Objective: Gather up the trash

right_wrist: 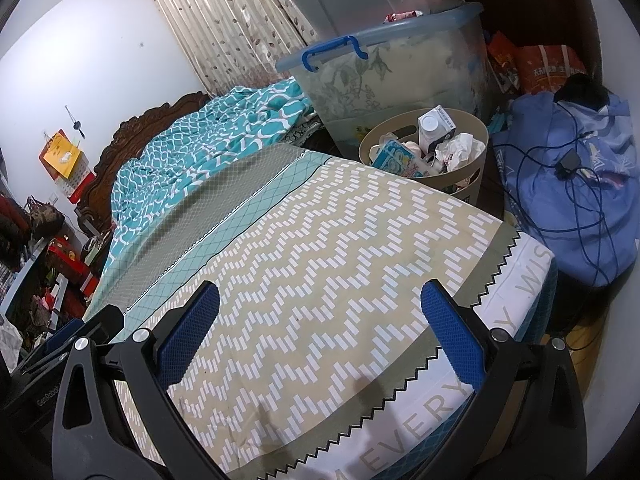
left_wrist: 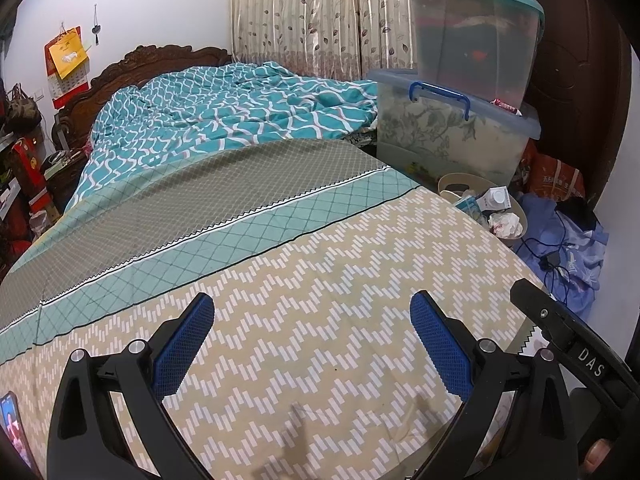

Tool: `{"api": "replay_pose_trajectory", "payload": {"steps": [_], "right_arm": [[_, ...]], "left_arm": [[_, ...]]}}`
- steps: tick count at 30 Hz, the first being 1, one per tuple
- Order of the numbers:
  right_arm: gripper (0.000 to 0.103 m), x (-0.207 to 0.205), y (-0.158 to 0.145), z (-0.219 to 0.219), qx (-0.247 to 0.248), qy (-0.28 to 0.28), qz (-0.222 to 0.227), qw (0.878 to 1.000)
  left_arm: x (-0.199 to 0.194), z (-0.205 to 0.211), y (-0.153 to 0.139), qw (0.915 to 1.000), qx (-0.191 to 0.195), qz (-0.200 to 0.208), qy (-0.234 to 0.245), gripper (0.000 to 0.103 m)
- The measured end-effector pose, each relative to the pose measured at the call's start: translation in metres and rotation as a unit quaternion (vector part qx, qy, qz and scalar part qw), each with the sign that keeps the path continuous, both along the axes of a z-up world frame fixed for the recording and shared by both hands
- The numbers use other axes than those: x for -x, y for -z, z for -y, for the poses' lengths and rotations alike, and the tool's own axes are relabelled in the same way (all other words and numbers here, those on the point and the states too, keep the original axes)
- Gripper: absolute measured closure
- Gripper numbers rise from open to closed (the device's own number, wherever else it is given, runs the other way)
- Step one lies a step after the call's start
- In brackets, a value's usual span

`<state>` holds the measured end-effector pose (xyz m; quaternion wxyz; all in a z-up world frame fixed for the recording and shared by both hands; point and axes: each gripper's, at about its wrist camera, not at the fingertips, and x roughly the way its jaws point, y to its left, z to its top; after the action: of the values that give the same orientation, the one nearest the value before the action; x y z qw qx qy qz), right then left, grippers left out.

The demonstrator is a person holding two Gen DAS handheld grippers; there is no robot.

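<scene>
Both cameras sit low and close over the foot end of the bed (left_wrist: 320, 320), each looking forward between its own two blue pads toward the headboard (left_wrist: 132, 68) and the curtain (left_wrist: 312, 8). The left wrist view faces nearly straight up the bed. The right wrist view sits nearer the bed's right edge and is tilted, taking in the bin (right_wrist: 468, 184) beside that edge more closely. Both share the bed cover, quilt (right_wrist: 192, 140), bin (left_wrist: 516, 216) and stacked plastic boxes (left_wrist: 452, 136).

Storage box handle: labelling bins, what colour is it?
Blue handle on the clear plastic storage box; clearest in right wrist view.
</scene>
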<state>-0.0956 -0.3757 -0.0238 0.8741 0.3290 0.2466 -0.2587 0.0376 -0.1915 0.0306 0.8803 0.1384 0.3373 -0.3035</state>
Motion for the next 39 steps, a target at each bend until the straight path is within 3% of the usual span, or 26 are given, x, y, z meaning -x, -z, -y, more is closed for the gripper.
{"api": "replay_pose_trajectory", "payload": {"steps": [39], "right_arm": [[0.003, 0.0017, -0.0012, 0.0018, -0.001, 0.001, 0.001, 1.0]], "left_arm": [[0.0065, 0.0011, 0.0032, 0.9999, -0.008, 0.007, 0.009, 0.008]]}}
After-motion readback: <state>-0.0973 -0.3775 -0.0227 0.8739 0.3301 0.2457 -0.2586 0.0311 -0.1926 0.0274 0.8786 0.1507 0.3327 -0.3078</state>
